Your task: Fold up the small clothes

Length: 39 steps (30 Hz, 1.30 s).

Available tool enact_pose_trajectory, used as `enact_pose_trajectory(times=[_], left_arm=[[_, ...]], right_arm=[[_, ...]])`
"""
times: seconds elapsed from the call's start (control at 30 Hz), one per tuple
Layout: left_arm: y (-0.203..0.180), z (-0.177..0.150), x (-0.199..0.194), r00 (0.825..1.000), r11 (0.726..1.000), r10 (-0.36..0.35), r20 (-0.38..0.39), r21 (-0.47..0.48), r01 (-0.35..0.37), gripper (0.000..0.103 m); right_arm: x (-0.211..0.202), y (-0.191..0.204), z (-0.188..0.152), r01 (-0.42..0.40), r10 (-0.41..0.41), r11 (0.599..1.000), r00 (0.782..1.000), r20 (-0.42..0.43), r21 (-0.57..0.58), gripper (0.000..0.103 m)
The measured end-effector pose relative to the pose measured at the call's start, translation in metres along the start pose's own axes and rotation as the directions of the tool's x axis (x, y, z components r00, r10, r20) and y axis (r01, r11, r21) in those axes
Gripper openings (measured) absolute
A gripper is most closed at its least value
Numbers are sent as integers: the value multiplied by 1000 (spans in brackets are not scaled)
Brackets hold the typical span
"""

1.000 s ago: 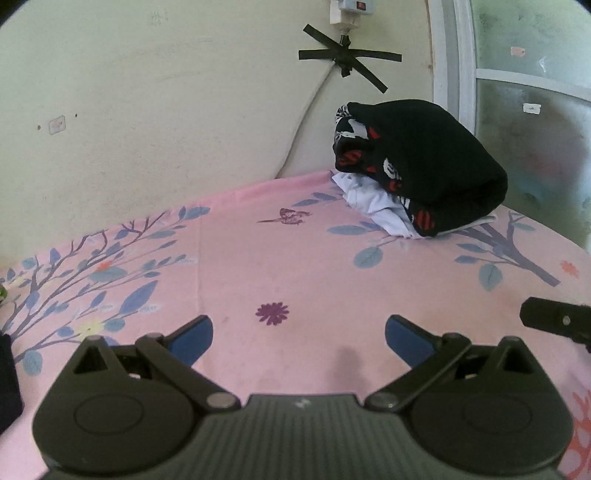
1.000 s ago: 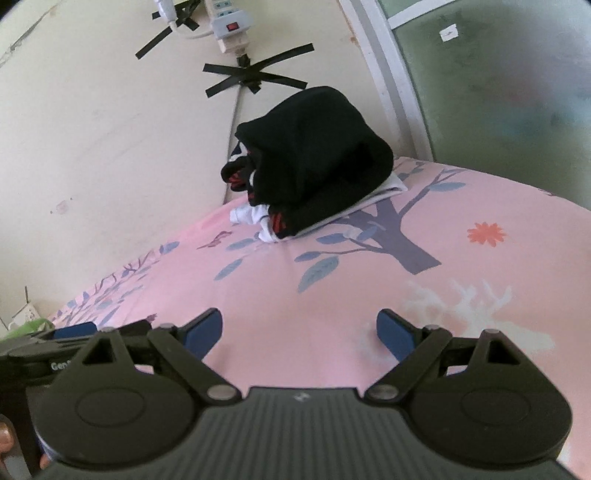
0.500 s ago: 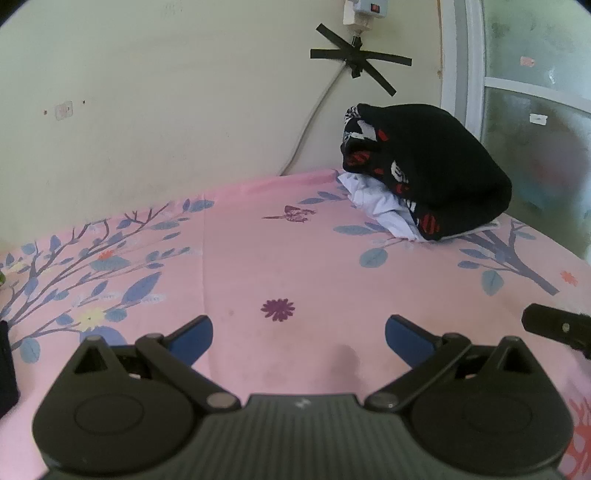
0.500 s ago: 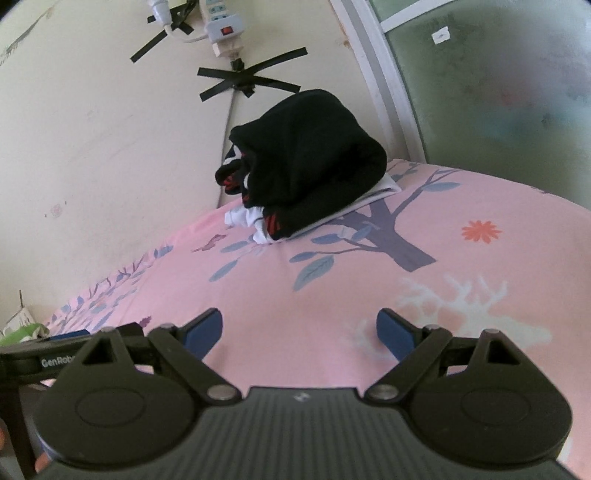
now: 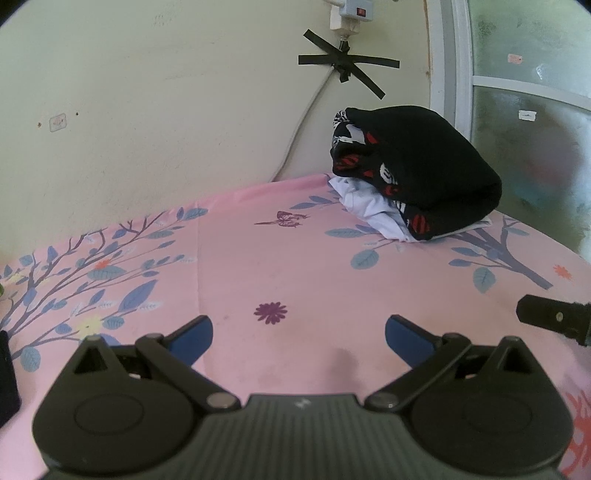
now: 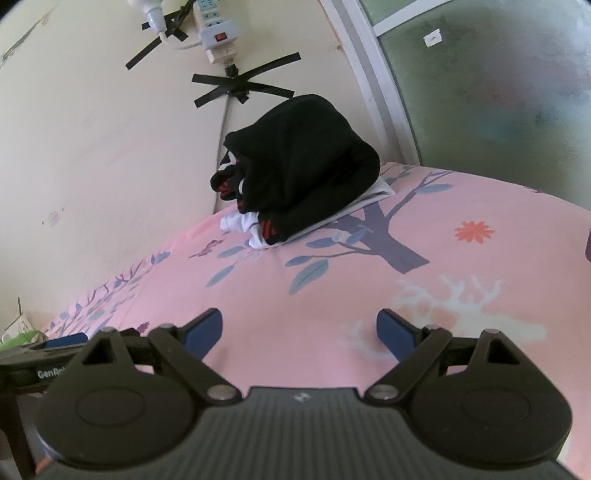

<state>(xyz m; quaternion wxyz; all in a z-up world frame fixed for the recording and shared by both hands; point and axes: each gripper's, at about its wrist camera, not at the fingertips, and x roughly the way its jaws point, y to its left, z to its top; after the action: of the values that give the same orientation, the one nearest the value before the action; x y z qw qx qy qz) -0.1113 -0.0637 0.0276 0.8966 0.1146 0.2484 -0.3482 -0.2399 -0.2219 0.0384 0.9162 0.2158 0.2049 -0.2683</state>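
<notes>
A stack of folded clothes (image 5: 424, 173), black on top with red and white print and a white piece beneath, sits at the far corner of the pink floral sheet (image 5: 295, 266). It also shows in the right wrist view (image 6: 303, 166). My left gripper (image 5: 299, 332) is open and empty, low over the sheet. My right gripper (image 6: 299, 328) is open and empty, low over the sheet too. The right gripper's tip (image 5: 554, 317) shows at the right edge of the left wrist view. Part of the left gripper (image 6: 48, 354) shows at the left of the right wrist view.
A cream wall (image 5: 166, 110) runs behind the bed, with a power strip (image 6: 218, 33) and cable taped on. A frosted window (image 6: 498, 92) stands at the right. A dark cloth (image 5: 7, 376) lies at the left edge.
Both grippers have shifted slightly, so the clothes stack and wall sit a little differently in view. Both stay open and empty.
</notes>
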Motion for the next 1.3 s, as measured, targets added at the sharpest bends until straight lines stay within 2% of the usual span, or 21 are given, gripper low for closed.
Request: enact_pose_trajectory(times=[1.3], left_arm=[[4, -1, -2, 999, 999, 43, -6, -4, -43, 103]], right_arm=[[-2, -7, 1, 9, -10, 999, 1000, 22, 31, 84]])
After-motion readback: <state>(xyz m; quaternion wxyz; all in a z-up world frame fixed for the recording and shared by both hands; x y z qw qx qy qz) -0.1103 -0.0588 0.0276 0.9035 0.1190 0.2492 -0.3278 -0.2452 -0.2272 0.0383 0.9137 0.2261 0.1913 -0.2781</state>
